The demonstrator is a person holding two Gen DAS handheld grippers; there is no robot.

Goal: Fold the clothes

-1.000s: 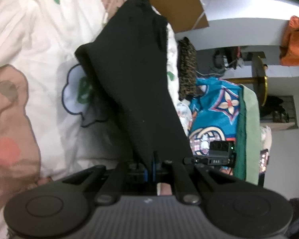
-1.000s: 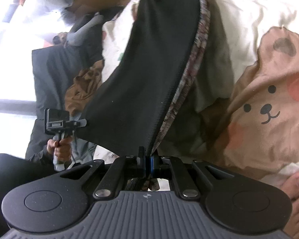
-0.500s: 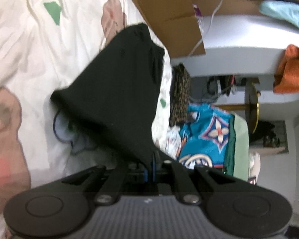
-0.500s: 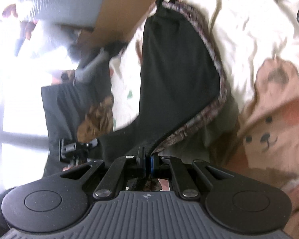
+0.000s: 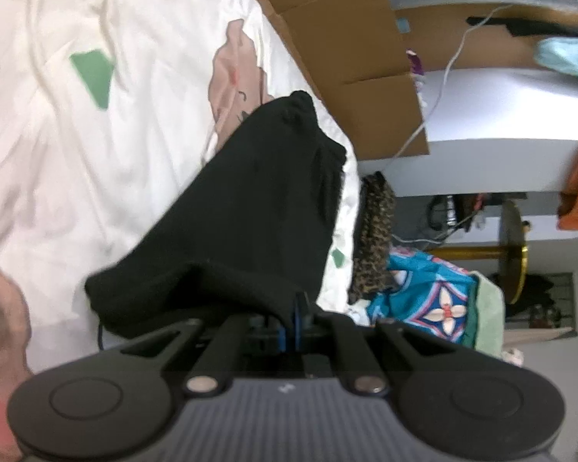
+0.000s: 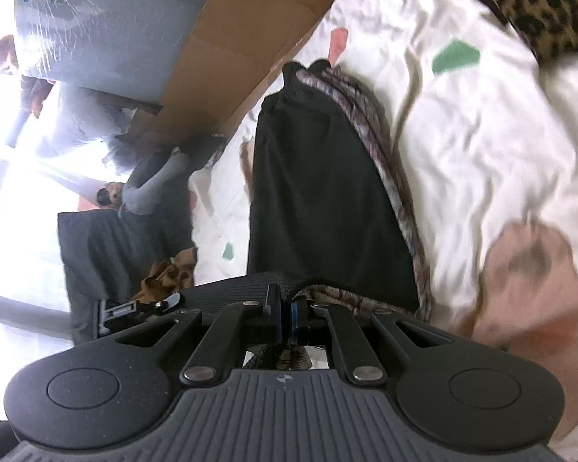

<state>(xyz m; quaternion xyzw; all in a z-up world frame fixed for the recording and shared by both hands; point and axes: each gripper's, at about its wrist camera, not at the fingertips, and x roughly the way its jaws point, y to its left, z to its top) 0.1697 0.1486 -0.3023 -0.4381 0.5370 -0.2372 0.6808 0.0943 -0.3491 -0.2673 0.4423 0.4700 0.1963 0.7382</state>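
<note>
In the left wrist view, the left gripper (image 5: 294,313) pinches a soft black cloth garment (image 5: 258,200), jaws squeezed tight. The cloth stretches toward 12 o'clock over a wrinkly white bedsheet with pink bears (image 5: 96,161).

In the right wrist view, the right gripper (image 6: 287,313) tilts down, clamped on the garment (image 6: 320,200) by its stripy woven edge (image 6: 389,177).

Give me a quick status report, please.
Both jaws shut on black garment, left gripper and right gripper. Garment stretched over bedsheet. Nothing obstructing.
</note>
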